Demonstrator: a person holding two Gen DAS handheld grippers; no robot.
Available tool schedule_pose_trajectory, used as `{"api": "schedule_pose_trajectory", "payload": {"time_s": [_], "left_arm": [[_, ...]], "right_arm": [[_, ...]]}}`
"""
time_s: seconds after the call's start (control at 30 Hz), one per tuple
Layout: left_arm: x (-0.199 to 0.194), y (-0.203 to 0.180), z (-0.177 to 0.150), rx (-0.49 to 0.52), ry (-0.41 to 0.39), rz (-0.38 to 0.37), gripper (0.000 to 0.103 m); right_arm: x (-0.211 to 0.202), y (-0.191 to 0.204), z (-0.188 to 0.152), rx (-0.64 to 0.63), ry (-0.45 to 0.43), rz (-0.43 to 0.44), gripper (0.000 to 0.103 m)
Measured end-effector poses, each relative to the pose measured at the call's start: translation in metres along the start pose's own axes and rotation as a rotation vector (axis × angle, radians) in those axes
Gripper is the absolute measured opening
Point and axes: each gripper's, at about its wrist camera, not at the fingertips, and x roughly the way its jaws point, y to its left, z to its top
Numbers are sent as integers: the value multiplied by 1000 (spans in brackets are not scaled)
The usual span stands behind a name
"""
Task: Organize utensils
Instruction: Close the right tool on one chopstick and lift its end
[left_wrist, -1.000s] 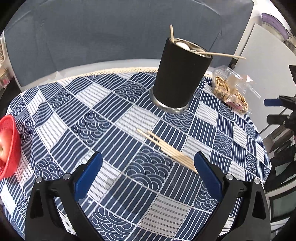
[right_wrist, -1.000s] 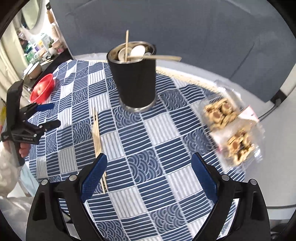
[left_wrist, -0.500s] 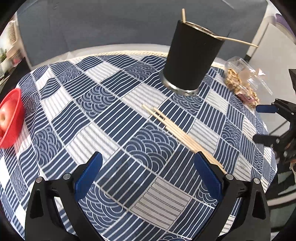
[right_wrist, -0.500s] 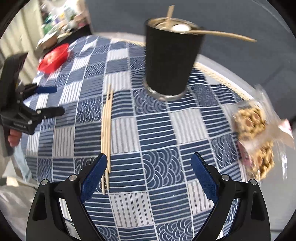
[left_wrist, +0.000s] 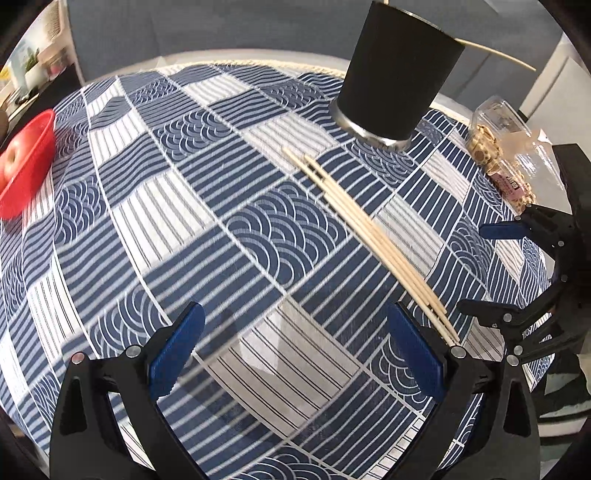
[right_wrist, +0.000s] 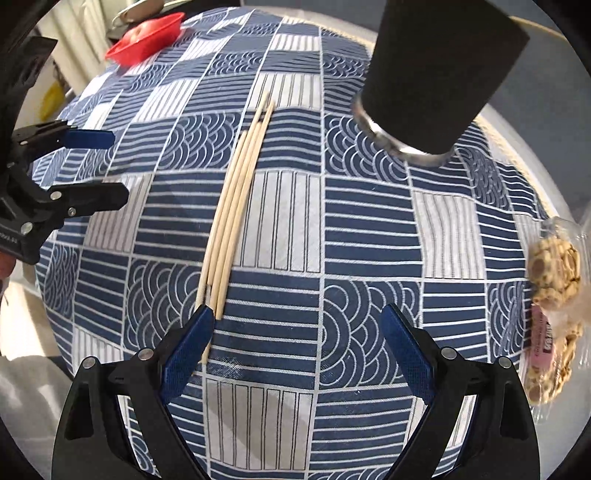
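Several wooden chopsticks (left_wrist: 369, 236) lie bundled on the blue patterned tablecloth (left_wrist: 184, 221); they also show in the right wrist view (right_wrist: 236, 199). A black utensil cup (left_wrist: 399, 70) stands beyond them, with one chopstick sticking out of its top; the cup shows in the right wrist view (right_wrist: 439, 74) too. My left gripper (left_wrist: 295, 343) is open and empty, low over the cloth, left of the chopsticks' near ends. My right gripper (right_wrist: 295, 339) is open and empty; its left finger sits at the chopsticks' near ends.
A red bowl (left_wrist: 26, 173) holding an apple sits at the table's left edge. A clear packet of snacks (right_wrist: 554, 306) lies at the right edge. The table edge curves close behind both grippers.
Both grippers have moved down and forward toward the chopsticks, which now look much larger. The right gripper's left finger has reached the chopsticks' near ends. Both stayed open.
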Motion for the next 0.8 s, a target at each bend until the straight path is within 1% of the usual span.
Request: {"api": "schedule_pose_trajectory", "payload": {"time_s": [0.3,0.43,0.47,0.5,0.57,0.6,0.63,0.67,0.7,0.8], "left_arm": [[3,1,-18,-67,24,31,97],[2,4,-23,-104,19,48,97],[1,4,-24,-120,20,49,97],[1,4,-25,-138,18,50,97],[1,2,-25,-156,11,44,97],[0,-1,-25,-160,8,38,97],[0,-3,-25,-163,5,34,97],[1,-7,-25,-169,5,37,97],[1,-10,-25,-170,6,39,97],[1,-22,-26,-165,-2,52,97]], "right_arm": [[20,4,13,-42,9,31,86],[24,7,21,-76,22,23,84],[25,8,23,-82,29,30,82],[24,8,25,-87,32,46,79],[21,10,29,-111,32,55,58],[19,11,31,-127,34,60,50],[18,10,33,-136,38,63,31],[19,10,35,-140,47,62,4],[19,8,36,-144,58,58,5],[19,-1,35,-138,67,91,5]]}}
